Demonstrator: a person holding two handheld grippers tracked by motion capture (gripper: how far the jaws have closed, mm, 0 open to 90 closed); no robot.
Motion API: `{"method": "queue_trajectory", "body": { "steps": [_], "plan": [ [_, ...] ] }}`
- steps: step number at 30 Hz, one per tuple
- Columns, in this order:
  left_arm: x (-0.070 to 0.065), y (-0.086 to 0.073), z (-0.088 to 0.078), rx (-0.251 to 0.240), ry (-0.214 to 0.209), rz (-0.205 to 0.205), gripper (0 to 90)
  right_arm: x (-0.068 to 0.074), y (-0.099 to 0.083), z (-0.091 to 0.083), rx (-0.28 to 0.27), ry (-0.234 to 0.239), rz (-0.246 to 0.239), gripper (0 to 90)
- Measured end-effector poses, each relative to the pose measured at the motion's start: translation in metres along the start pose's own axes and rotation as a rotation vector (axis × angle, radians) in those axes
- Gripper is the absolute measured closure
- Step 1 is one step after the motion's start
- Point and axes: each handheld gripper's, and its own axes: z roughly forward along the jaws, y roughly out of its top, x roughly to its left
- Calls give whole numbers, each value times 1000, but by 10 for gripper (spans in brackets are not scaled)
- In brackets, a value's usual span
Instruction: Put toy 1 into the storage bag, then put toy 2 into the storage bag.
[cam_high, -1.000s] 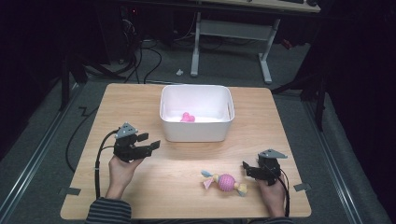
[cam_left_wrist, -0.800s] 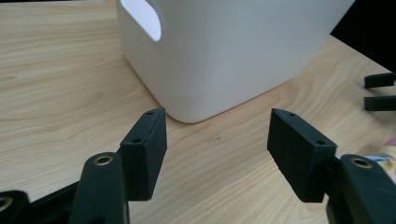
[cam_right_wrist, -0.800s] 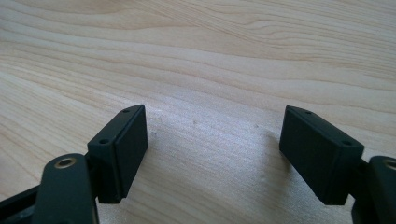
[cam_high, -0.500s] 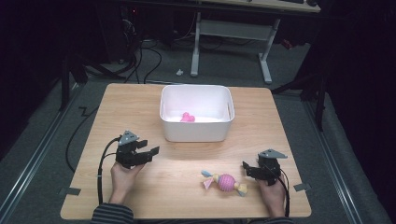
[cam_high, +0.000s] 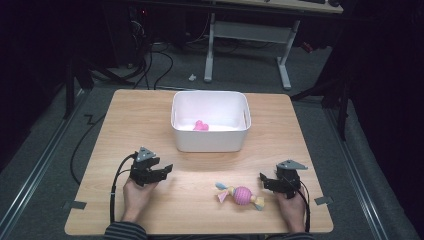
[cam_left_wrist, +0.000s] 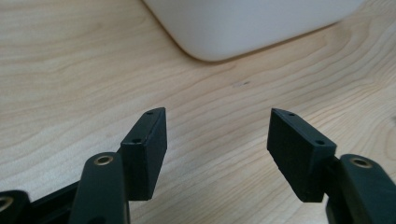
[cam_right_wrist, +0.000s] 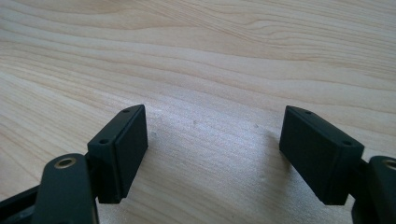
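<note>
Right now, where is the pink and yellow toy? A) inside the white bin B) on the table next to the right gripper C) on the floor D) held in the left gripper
B: the pink and yellow toy lies on the table just left of the right gripper, whose jaws stand open and empty; the white bin stands farther back.

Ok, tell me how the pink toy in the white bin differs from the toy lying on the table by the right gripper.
The pink toy lies inside the white bin, at the far middle of the table; the ball toy lies on the bare wood at the near edge, just left of the right gripper. The pink toy looks one colour and smaller; the ball toy has a pink ball between pale ends. Neither is held.
</note>
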Motion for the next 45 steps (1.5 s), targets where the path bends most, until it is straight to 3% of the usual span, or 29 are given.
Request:
{"method": "queue_trajectory", "body": {
  "steps": [10, 19, 23, 25, 28, 29, 31, 35, 39, 45],
  "plan": [
    [4, -8, 13, 43, 49, 17, 382, 0, 0, 0, 2, 3, 3, 239],
    [5, -11, 15, 13, 66, 26, 368, 0, 1, 1, 2, 5, 2, 233],
    [2, -11, 16, 22, 89, 53, 358, 0, 2, 3, 11, 5, -2, 169],
    [-3, -11, 18, 36, 116, 93, 336, 1, 5, 4, 25, 15, -12, 152],
    [-3, -11, 18, 38, 108, 91, 314, -4, 11, 4, 66, 37, 2, 156],
    [-3, -11, 18, 39, 110, 94, 310, -6, 13, 3, 68, 65, 15, 161],
    [-4, -11, 18, 40, 110, 94, 304, -9, 16, -3, 27, 117, 19, 207],
    [-3, -11, 18, 41, 111, 94, 304, -9, 19, -21, -65, 164, 28, 268],
    [-4, -11, 18, 41, 109, 93, 299, -1, 17, -29, -63, 184, 10, 270],
    [-4, -11, 18, 43, 110, 94, 292, 19, 14, -51, -115, 232, -27, 286]
  ]
}}
